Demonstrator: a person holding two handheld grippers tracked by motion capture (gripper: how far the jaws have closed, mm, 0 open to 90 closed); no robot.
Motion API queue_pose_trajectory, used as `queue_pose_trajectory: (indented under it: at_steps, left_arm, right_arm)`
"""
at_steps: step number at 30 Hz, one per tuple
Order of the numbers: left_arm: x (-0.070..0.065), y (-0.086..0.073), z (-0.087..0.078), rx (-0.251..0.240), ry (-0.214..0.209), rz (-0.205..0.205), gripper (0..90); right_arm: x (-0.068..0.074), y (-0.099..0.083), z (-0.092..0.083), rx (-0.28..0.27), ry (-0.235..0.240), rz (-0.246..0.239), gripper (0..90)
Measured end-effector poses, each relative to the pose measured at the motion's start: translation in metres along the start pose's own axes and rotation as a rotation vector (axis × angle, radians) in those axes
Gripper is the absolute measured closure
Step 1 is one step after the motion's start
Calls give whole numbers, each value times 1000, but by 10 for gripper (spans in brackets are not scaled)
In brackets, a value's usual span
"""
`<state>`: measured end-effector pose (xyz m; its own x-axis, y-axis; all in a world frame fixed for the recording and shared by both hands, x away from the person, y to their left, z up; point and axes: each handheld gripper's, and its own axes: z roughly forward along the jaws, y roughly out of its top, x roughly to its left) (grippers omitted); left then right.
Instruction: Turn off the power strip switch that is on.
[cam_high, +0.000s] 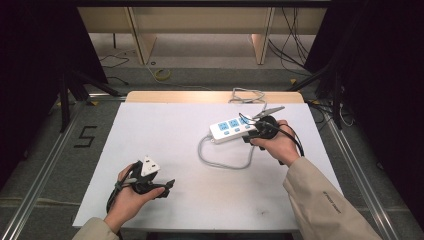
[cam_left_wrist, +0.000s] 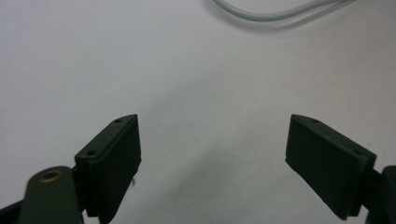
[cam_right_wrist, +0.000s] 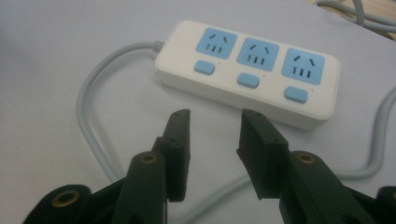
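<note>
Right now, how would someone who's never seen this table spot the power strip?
On the white table, look toward the far right, by the right gripper. The power strip lies there: a white bar with three blue sockets and blue buttons, trailing a looped grey cord.

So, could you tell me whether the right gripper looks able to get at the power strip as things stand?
Probably yes. The right gripper sits just short of the power strip, jaws open, with bare table between them and nothing blocking the way.

Bare white table (cam_high: 165, 135) ahead of left claw (cam_left_wrist: 212, 154); power strip (cam_right_wrist: 247, 70) and looped cable (cam_right_wrist: 88, 126) before right claw (cam_right_wrist: 212, 140).
</note>
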<state>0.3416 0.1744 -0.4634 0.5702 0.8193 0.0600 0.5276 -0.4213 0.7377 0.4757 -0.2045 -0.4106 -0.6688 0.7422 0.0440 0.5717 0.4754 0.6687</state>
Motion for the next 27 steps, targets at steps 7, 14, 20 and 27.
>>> queue_pose_trajectory:
  at_steps: [7,14,20,27]
  left_arm:
    - [0,0,0,1,1,-1,181]
    - [0,-1,0,3,3,1,181]
    - [0,0,0,7,3,3,181]
    - [0,0,0,7,2,1,181]
  right_arm:
    - [-5,-21,-16,-33,3,39,566]
    - [-8,-45,-31,-62,11,67,518]
    - [-7,-67,-42,-105,20,91,497]
    - [-3,-87,-54,-152,10,86,475]
